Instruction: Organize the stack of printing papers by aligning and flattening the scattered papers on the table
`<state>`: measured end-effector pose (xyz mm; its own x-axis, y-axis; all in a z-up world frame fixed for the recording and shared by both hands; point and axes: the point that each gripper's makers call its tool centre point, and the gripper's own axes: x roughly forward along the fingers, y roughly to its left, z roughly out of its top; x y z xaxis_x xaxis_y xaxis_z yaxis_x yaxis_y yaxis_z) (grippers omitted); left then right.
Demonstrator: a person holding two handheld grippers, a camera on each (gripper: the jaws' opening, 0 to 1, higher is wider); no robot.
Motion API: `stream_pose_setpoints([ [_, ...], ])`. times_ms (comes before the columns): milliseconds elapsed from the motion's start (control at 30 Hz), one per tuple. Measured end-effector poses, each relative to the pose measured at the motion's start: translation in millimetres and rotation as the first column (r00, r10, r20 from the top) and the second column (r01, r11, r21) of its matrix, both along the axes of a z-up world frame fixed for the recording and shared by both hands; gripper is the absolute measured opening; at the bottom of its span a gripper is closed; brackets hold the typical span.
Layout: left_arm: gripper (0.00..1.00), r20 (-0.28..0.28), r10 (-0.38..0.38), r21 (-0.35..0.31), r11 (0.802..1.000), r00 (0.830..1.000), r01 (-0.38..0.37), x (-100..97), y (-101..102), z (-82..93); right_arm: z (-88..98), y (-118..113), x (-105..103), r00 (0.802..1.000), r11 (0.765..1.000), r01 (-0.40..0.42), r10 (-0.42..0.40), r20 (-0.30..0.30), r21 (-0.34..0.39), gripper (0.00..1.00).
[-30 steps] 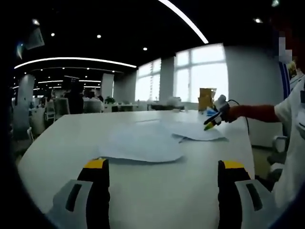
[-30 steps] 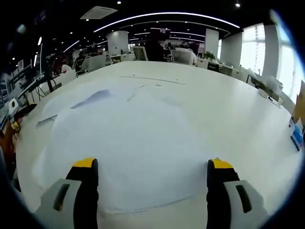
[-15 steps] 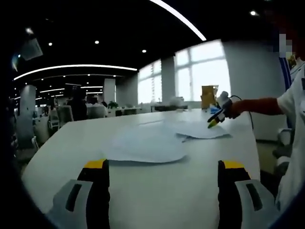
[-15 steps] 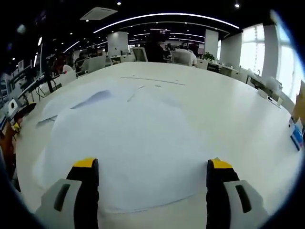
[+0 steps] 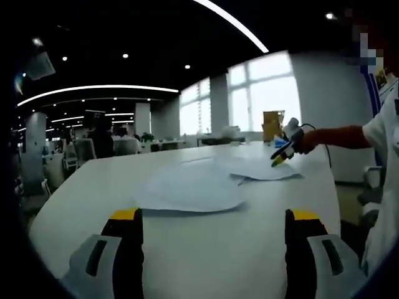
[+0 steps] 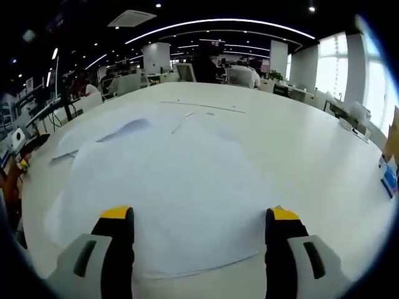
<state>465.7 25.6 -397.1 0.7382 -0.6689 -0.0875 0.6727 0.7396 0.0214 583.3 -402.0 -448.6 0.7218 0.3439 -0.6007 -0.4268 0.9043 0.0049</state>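
Currently your left tool [image 5: 212,218] and right tool [image 6: 196,215] both hover with jaws apart, gripping nothing, while the scattered printing papers [image 6: 162,180] lie loosely overlapped across the white worktop [image 6: 312,156], awaiting alignment.

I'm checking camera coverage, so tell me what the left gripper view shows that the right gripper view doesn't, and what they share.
Left gripper view alone: the right hand-held gripper seen from outside, held by a person's red-sleeved arm over the far sheets, a yellowish box by the bright windows, and the left hand-held gripper with jaws apart.

Right gripper view alone: a close look down on the top sheet between that gripper's own open jaws, and a blue item at the table's edge.

Both share the white table, the scattered papers and the office background.
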Motion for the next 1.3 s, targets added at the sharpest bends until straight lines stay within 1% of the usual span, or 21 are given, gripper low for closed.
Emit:
stream_pose_setpoints([
  [367,0.97,-0.001,0.006,0.007,1.000,1.000,-0.006,1.7,1,-1.9,0.3,2,1,1.000,1.000,-0.018,0.018,0.015,0.007,0.79],
  [400,0.97,-0.002,0.007,0.009,1.000,1.000,-0.007,2.1,2,-2.4,0.6,3,1,0.999,1.000,-0.027,0.027,0.022,0.010,0.73],
  [500,0.97,-0.006,0.006,0.010,1.000,1.000,-0.005,1.8,1,-3.1,0.0,4,3,0.999,1.000,-0.029,0.029,0.025,0.010,0.70],
  [600,0.97,-0.002,0.007,0.014,1.000,1.000,-0.007,1.7,1,-3.3,1.3,6,3,0.999,0.999,-0.034,0.033,0.037,0.017,0.62],
  [833,0.97,-0.009,0.008,0.013,1.000,1.000,-0.008,2.7,2,-4.0,2.5,6,2,0.999,0.999,-0.038,0.038,0.026,0.010,0.60],
  [967,0.97,-0.002,0.011,0.021,1.000,1.000,-0.011,2.3,1,-4.1,4.1,10,-1,0.998,0.999,-0.050,0.050,0.025,-0.006,0.55],
  [1033,0.97,-0.003,0.011,0.023,1.000,1.000,-0.011,2.5,1,-4.5,5.7,12,-1,0.997,0.997,-0.066,0.067,0.038,-0.030,0.53],
  [1100,0.97,-0.003,0.012,0.022,1.000,1.000,-0.012,2.7,1,-4.4,8.6,13,-3,0.995,0.994,-0.075,0.081,0.062,-0.082,0.50],
  [1133,0.97,-0.003,0.011,0.022,1.000,1.000,-0.011,2.8,1,-4.6,10.4,12,-2,0.993,0.990,-0.084,0.093,0.075,-0.115,0.47],
  [1167,0.97,-0.004,0.011,0.022,1.000,1.000,-0.011,2.8,1,-4.6,10.9,11,-2,0.992,0.988,-0.088,0.099,0.080,-0.125,0.45],
  [1200,0.97,-0.004,0.012,0.022,1.000,1.000,-0.012,2.8,1,-4.6,12.6,9,-2,0.990,0.982,-0.090,0.106,0.094,-0.164,0.44],
  [1300,0.97,0.002,0.013,0.026,1.000,1.000,-0.013,2.4,1,-4.5,14.4,8,-3,0.986,0.972,-0.098,0.124,0.109,-0.215,0.41],
])
